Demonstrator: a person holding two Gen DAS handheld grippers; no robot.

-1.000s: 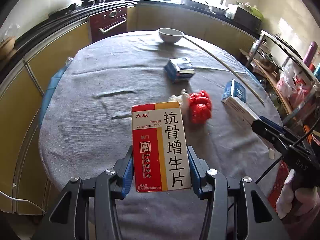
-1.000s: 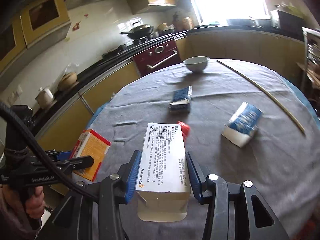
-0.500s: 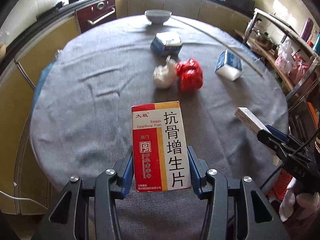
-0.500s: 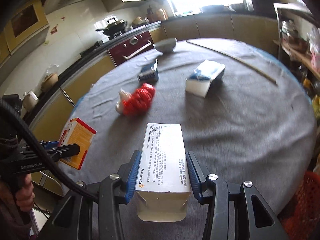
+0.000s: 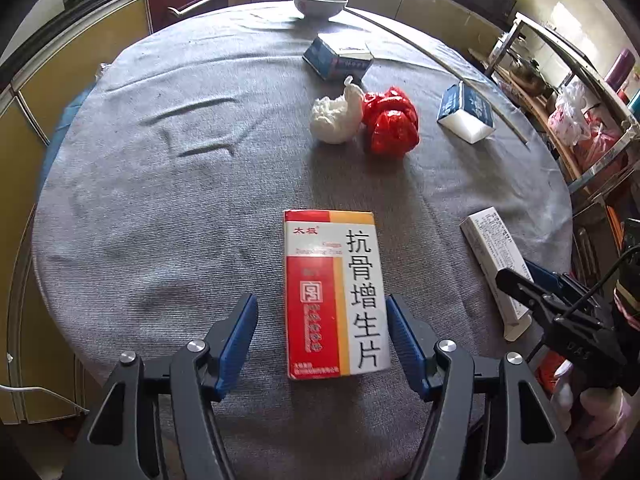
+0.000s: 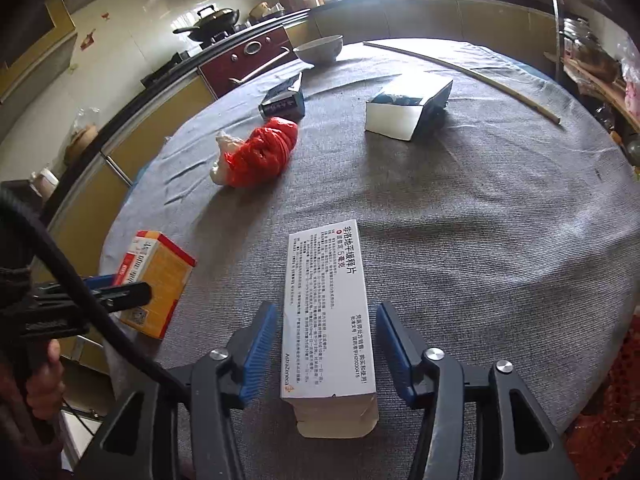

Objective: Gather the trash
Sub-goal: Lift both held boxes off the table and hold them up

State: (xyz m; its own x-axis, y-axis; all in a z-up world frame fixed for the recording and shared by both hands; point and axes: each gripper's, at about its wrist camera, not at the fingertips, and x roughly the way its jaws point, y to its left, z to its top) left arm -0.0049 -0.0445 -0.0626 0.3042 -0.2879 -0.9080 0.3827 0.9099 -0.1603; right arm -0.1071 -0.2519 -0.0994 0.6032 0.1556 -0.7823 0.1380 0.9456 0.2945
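A round table covered with a grey cloth (image 5: 168,216) is seen from both wrist cameras. On its near edge a red and white box (image 5: 334,294) with large black characters lies flat between the blue pads of the left gripper (image 5: 322,336). The jaws are opening; a clear gap is seen at the left pad, and the right pad stands just beside the box edge, so the box is no longer pressed. In the right wrist view a white box (image 6: 328,320) printed with small text lies on the cloth between the pads of the right gripper (image 6: 326,340), whose jaws are also opening, with a gap visible on both sides. Toward the middle of the table a red plastic bag (image 5: 390,122) is bunched up against a white crumpled bag (image 5: 336,118). Farther off, a blue box (image 5: 340,58) and a blue and white carton (image 5: 466,114) are lying apart. A bowl (image 5: 319,3) is placed at the far edge, and a long thin stick (image 6: 460,74) lies along the far right side.
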